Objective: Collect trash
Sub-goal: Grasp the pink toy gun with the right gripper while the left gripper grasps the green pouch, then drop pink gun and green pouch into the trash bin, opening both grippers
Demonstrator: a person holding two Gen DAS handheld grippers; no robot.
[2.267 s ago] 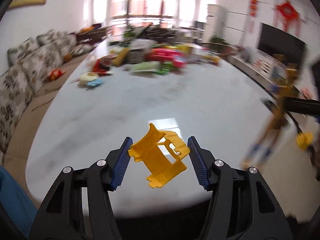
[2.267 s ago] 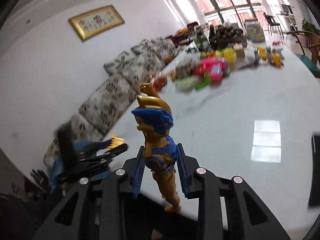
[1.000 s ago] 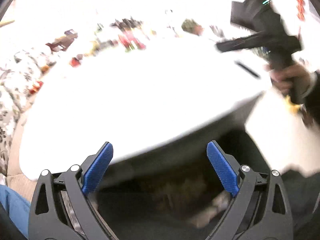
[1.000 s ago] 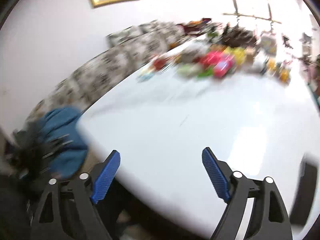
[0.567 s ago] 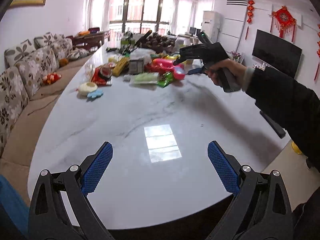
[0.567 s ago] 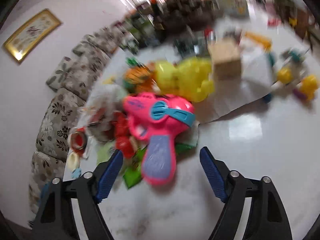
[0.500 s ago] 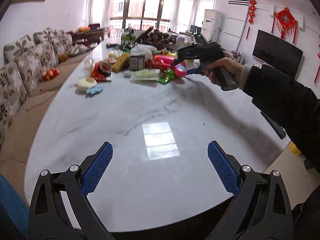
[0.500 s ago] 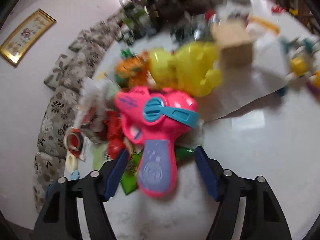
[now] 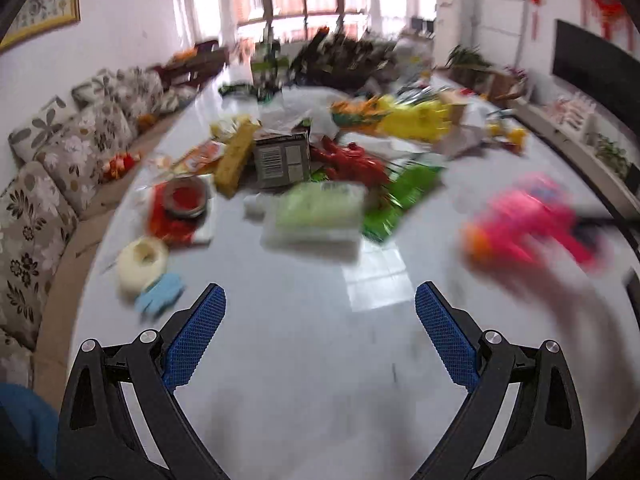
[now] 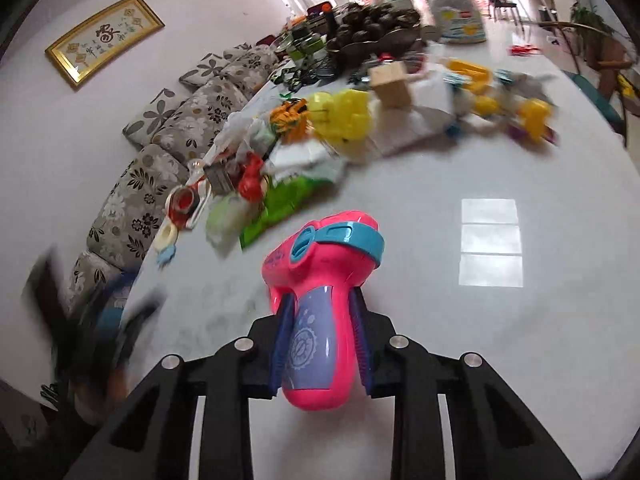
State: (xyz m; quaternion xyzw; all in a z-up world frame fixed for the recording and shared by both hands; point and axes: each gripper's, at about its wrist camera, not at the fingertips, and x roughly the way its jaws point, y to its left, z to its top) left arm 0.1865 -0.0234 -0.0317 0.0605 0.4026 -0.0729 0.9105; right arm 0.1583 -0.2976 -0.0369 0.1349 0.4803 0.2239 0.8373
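R gripper (image 10: 323,354) clamps pink toy (image 10: 320,300) by its handle, lifted off table (image 10: 460,320); L gripper (image 9: 320,336), spread wide (empty), faces trash pile (image 9: 316,184) straight ahead, nearer arm.

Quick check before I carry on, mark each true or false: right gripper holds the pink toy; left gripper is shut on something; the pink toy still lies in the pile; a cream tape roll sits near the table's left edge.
1. The right gripper holds the pink toy by its purple handle. True.
2. The left gripper is shut on something. False: its fingers stand wide apart, with nothing between them.
3. The pink toy lies in the pile. False: it is lifted clear of it.
4. A cream tape roll sits near the left edge of the table. True.
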